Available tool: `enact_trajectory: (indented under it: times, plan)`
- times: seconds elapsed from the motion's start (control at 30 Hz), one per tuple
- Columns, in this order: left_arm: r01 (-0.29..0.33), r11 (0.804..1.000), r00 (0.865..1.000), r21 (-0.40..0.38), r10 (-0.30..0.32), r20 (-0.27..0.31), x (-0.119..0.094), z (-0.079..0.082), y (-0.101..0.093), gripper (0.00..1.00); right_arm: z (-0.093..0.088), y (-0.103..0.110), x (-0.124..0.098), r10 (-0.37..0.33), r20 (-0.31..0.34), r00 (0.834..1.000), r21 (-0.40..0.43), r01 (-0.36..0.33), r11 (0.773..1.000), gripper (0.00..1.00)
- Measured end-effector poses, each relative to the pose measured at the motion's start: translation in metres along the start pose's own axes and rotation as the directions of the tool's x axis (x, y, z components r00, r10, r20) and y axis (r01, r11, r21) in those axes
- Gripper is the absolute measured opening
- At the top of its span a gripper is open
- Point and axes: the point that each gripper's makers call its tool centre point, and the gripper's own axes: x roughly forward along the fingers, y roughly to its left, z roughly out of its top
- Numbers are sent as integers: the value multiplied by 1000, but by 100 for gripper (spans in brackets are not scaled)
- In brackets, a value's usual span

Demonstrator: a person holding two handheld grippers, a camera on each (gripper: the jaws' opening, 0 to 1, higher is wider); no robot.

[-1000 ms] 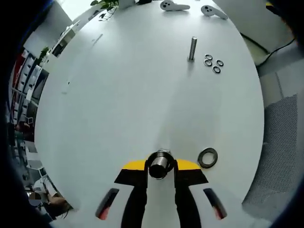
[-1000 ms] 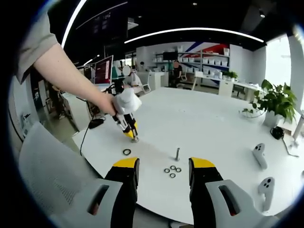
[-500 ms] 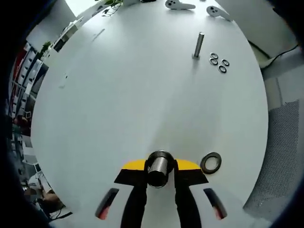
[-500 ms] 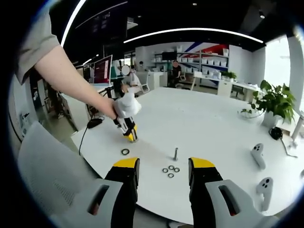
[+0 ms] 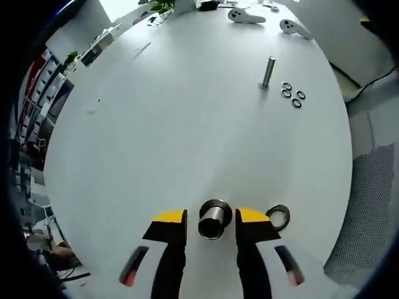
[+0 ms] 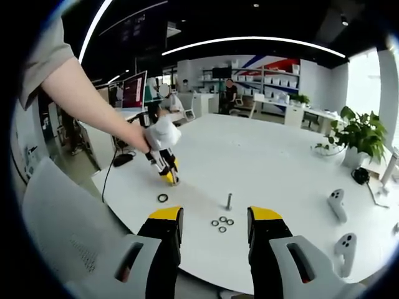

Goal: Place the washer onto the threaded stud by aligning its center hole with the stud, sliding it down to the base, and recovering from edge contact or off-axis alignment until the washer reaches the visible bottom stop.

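Washer placement not yet begun; both claws empty

Progress on the task is slight as far as the frames show. In the left gripper view, the left gripper [image 5: 211, 219] points down at the round white table [image 5: 174, 124], its yellow-tipped jaws spread to either side of a short, dark, threaded metal stud [image 5: 214, 218] that stands on the tabletop. A gap shows on both sides, so the jaws do not pinch it. A large dark metal ring washer [image 5: 278, 216] lies flat on the table just beside the right-hand jaw, touching neither the stud nor the gripper. It looks the likeliest piece for this stud, though that is a judgement.

Farther across the table stands a tall, slim, silver metal pin [image 5: 269, 71], with four small dark rings [image 5: 292, 94] lying in a cluster beside it. Two white hand controllers [image 5: 247, 16] rest near the far edge.

In the right gripper view, the right gripper [image 6: 207, 225] hovers off the table edge with its jaws spread and nothing between them. From here the left gripper [image 6: 163, 163] appears in the person's hand, tip down near the large washer [image 6: 163, 198].

What remains is nearly everything: picking up the washer, centring its hole over the stud, and sliding it down to the base.
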Motion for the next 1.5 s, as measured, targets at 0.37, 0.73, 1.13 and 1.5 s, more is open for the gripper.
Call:
enact_trajectory:
  times: [0.37,0.73,1.13,1.5]
  plan:
    - [-34,998,999,-54,34,12,-16,-10,-5,29,1,2,0,12,5,1000,-1,-12,1000,43]
    - [-19,988,1000,-154,17,-11,-17,-28,-29,28,2,3,0,15,11,1000,-6,-15,1000,43]
    - [12,980,1000,-201,-12,1,-10,-28,-54,29,2,4,0,21,9,1000,-5,-21,1000,43]
    - [41,971,999,-237,-43,-5,9,-35,-68,30,0,6,1,30,-4,1000,-12,-30,999,43]
